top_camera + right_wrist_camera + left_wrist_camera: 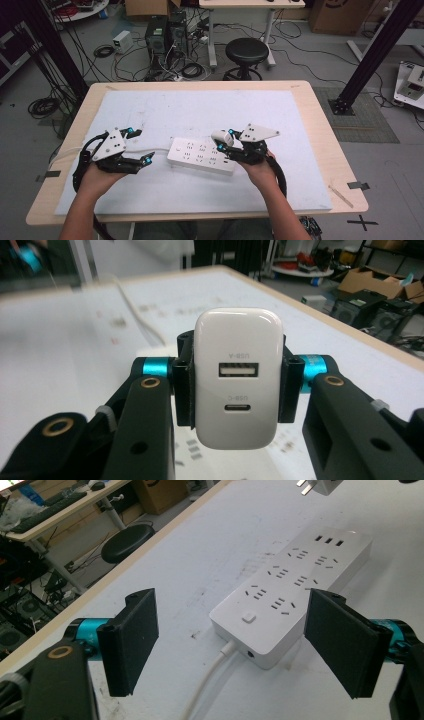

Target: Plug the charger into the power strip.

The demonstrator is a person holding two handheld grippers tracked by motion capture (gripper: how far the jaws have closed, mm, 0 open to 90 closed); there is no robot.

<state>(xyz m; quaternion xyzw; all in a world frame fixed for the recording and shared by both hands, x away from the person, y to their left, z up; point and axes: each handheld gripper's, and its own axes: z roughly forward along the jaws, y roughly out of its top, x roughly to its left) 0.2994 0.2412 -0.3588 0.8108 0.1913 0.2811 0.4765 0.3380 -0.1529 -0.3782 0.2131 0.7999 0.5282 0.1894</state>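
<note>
power strip (201,156) mid-mat (200,107) — open mat beyond

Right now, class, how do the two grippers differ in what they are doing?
The left gripper has its jaws wide apart and holds nothing, while the right gripper is shut on a white charger. The left gripper points at the switch end of the power strip, beside its cable; the right gripper hovers over the strip's other end. Both are hand-held, black with blue joints.

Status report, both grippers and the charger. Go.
Left gripper open, empty, short of the power strip. Right gripper shut on white USB charger, above the strip. Sockets unobstructed.
</note>
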